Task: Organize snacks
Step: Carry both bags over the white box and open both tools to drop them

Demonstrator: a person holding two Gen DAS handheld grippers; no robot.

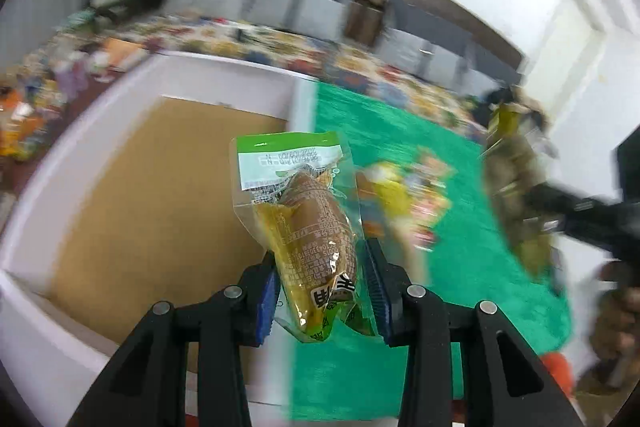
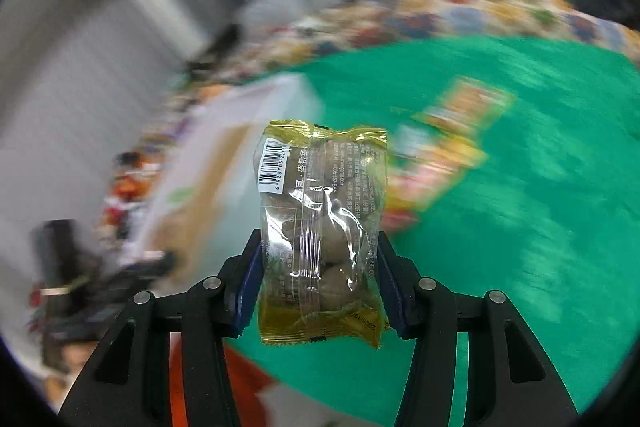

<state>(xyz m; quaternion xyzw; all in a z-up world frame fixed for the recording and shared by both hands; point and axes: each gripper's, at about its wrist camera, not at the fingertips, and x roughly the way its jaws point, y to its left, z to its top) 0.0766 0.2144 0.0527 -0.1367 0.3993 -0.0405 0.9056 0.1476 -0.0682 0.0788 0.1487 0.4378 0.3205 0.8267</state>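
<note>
My left gripper [image 1: 322, 259] is shut on a clear pouch with a green top [image 1: 308, 211] and a brown snack inside, held up over the edge between a white box [image 1: 224, 63] and the green mat [image 1: 460, 247]. My right gripper [image 2: 319, 243] is shut on a clear packet with gold ends [image 2: 324, 187], a barcode and round brown pieces, held above the green mat [image 2: 520, 227]. In the left wrist view that same packet [image 1: 516, 187] shows blurred at the right. A small pile of colourful snack packs [image 1: 404, 195] [image 2: 452, 135] lies on the mat.
The white box has a cardboard-brown floor [image 1: 160, 187] and sits left of the mat; it shows blurred in the right wrist view [image 2: 224, 155]. A patterned, cluttered surface [image 1: 280, 43] runs behind. Something orange [image 2: 240, 379] lies at the mat's near edge. Both views are motion-blurred.
</note>
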